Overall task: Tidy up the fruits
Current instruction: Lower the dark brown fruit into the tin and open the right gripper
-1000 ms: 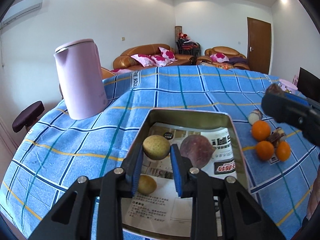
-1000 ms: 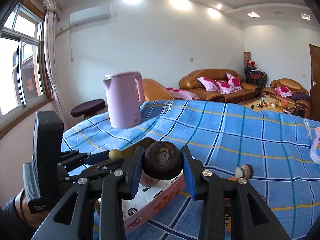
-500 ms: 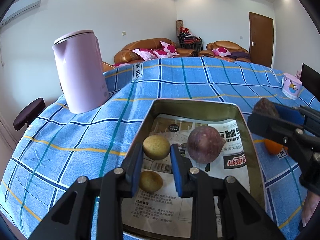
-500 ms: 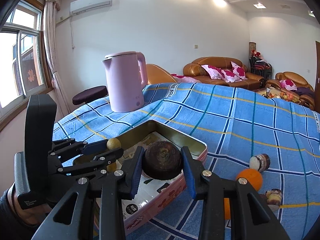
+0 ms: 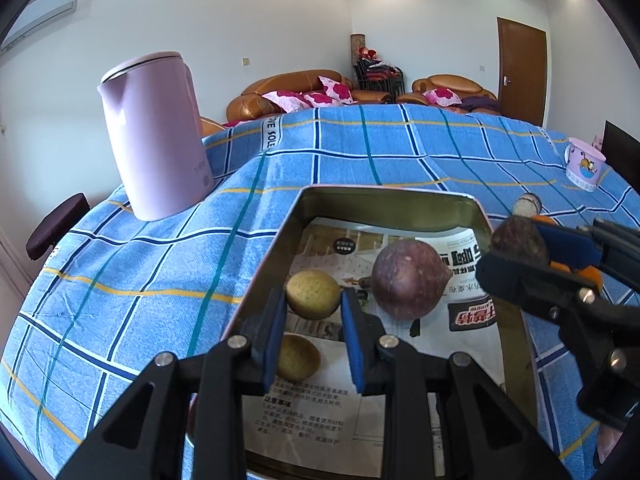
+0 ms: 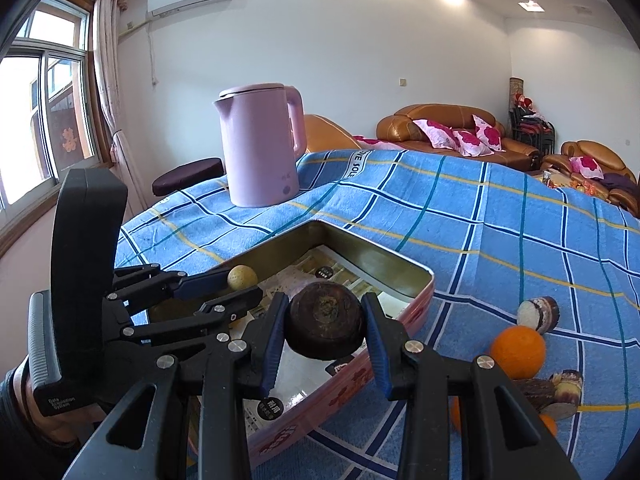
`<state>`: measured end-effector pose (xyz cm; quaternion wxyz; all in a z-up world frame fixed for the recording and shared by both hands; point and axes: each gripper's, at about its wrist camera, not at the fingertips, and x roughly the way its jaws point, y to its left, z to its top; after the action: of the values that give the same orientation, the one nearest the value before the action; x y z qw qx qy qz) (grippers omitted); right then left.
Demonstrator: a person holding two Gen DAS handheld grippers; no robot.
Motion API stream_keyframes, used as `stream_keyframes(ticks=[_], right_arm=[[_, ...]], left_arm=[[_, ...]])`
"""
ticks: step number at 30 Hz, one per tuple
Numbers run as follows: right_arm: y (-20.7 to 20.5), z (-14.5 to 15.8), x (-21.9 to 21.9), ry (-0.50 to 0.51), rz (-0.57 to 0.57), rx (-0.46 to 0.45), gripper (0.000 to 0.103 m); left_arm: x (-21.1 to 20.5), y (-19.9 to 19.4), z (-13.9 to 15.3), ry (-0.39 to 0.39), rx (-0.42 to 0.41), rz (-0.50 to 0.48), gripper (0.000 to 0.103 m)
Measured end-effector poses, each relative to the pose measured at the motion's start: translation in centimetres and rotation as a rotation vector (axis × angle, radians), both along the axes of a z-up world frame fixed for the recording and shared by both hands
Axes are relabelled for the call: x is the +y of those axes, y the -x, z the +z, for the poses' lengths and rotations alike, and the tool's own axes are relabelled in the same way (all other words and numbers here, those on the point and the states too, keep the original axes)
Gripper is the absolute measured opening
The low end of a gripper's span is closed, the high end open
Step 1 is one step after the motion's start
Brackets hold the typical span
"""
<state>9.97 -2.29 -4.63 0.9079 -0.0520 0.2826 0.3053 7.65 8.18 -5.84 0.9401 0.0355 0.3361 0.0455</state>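
Note:
A pink metal tin [image 5: 384, 197] [image 6: 416, 305] lined with newspaper sits on the blue checked tablecloth. My left gripper [image 5: 313, 322] is shut on a small yellow-green fruit [image 5: 313, 294] [image 6: 241, 277] held over the tin's left side. Inside lie a purple passion fruit [image 5: 408, 279] and another yellow-green fruit [image 5: 298, 357]. My right gripper [image 6: 325, 334] is shut on a dark brown round fruit [image 6: 325, 326] [image 5: 518, 240] above the tin's right edge.
A pink kettle [image 5: 154, 132] [image 6: 260, 142] stands behind the tin on the left. An orange [image 6: 517, 352], a cut dark fruit [image 6: 537, 314] and other fruit pieces [image 6: 552, 394] lie right of the tin. A small patterned cup [image 5: 585, 164] is at the far right.
My right gripper has carried the brown fruit leftward and down toward the tin's right edge. My left gripper has stayed over the tin with its fruit.

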Motion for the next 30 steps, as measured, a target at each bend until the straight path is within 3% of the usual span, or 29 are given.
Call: stream_keyframes(ticks=[21, 25, 30], right_arm=[[-0.43, -1.02, 0.99, 0.042, 0.023, 0.033, 0.04], [-0.55, -1.08, 0.83, 0.035, 0.016, 0.041, 0.04], [-0.47, -0.98, 0.62, 0.022, 0.013, 0.041, 0.042]], left_arm=[[0.17, -0.11, -0.45, -0.001, 0.024, 0.005, 0.03], [0.14, 0.15, -0.36, -0.008, 0.012, 0.008, 0.041], [0.06, 0.19, -0.39, -0.011, 0.011, 0.012, 0.045]])
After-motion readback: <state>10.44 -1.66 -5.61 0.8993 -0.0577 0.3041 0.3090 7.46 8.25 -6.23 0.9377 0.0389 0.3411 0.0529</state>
